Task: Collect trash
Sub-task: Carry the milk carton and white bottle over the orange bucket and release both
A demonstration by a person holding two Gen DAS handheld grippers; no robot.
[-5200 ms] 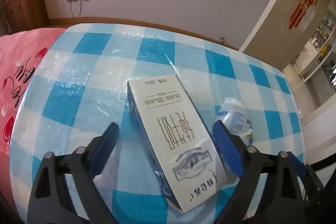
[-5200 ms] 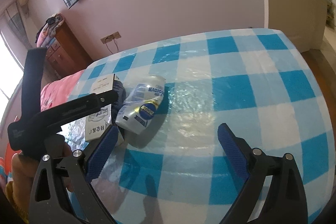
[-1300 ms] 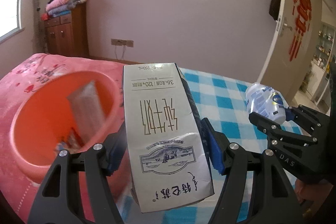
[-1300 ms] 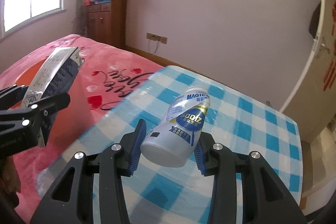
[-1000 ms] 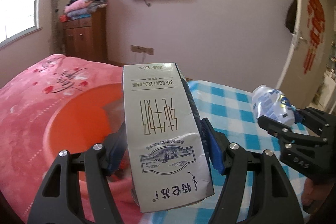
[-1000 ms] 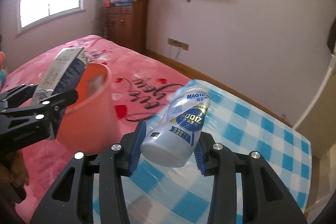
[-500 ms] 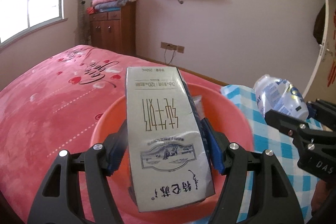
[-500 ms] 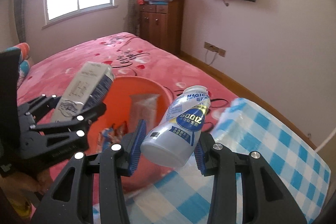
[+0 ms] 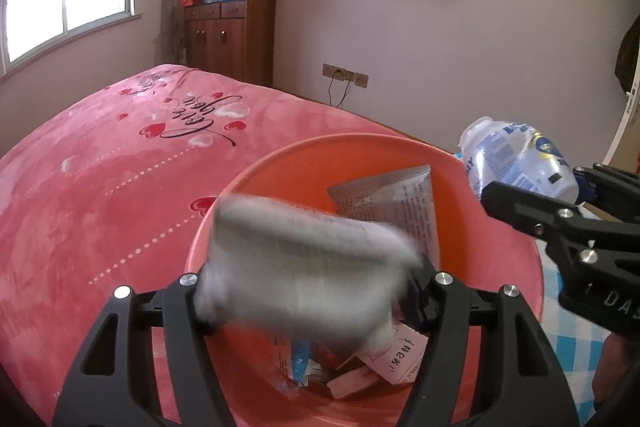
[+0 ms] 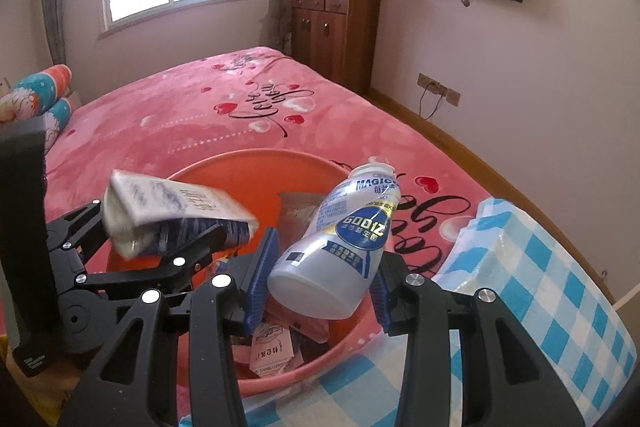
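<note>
Carton (image 9: 304,267) and bottle (image 10: 344,243) both hang over the orange basin (image 9: 360,143), which I read as the bin for this job, since a silver pouch (image 9: 384,203) and scraps of wrapper already lie in it. The basin sits on the pink bed (image 9: 100,167), just left of the checked worktop (image 10: 540,287). My right claw (image 10: 322,279) grips the bottle around its lower body, cap end pointing away and up, over the basin's near right rim, so it should drop inside once let go. My left claw (image 9: 312,301) has just been closing a little with the carton between its jaws. That carton lies tipped sideways and smeared with blur, so I cannot tell whether the pads really hold it or it is slipping out. The left view looks straight down into the basin and shows the litter at its bottom. The right view shows what the left cannot: the carton side-on, lying across the top of the left claw, with the pillows at the bed's far left.
</note>
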